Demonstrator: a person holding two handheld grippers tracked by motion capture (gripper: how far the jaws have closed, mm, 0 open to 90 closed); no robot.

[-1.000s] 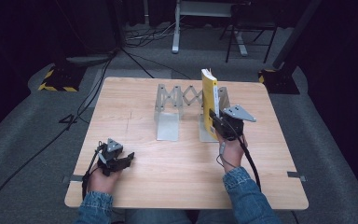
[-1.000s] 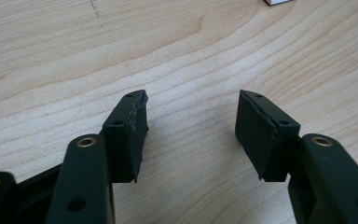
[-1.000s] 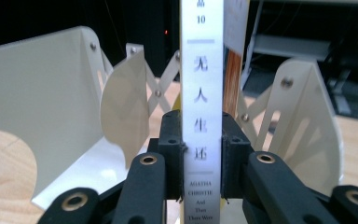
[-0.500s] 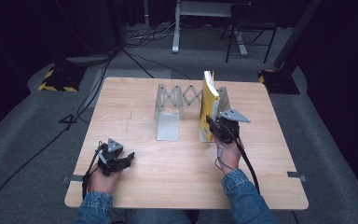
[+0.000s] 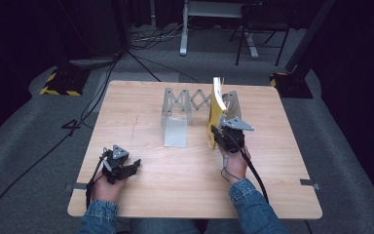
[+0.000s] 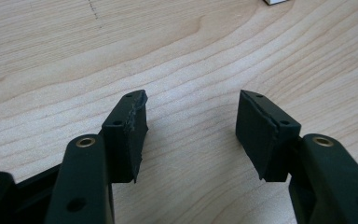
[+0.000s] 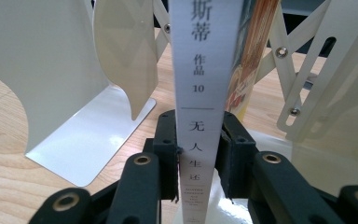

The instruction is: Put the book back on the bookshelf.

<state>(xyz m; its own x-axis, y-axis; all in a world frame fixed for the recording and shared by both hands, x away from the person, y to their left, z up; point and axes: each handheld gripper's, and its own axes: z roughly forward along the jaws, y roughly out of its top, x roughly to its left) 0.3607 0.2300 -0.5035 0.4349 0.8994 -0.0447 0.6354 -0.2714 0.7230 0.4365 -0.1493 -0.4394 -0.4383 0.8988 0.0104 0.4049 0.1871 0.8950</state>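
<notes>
right gripper (image 7: 196,154) has its jaws around the spine of the yellow book (image 5: 216,113) and they've just been easing open, book between them. Since a second ago it's sunk into the right bay of the accordion book rack (image 5: 185,108), so it's nearly shelved. Book stands upright, spine towards the person, top tipping left. Left gripper (image 6: 191,128) sits half open, empty, on the table (image 5: 141,97)

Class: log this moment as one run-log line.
right hand-held gripper: jaws opening, yellow paperback book between | expandable metal book rack: holds book | left hand-held gripper: open
</notes>
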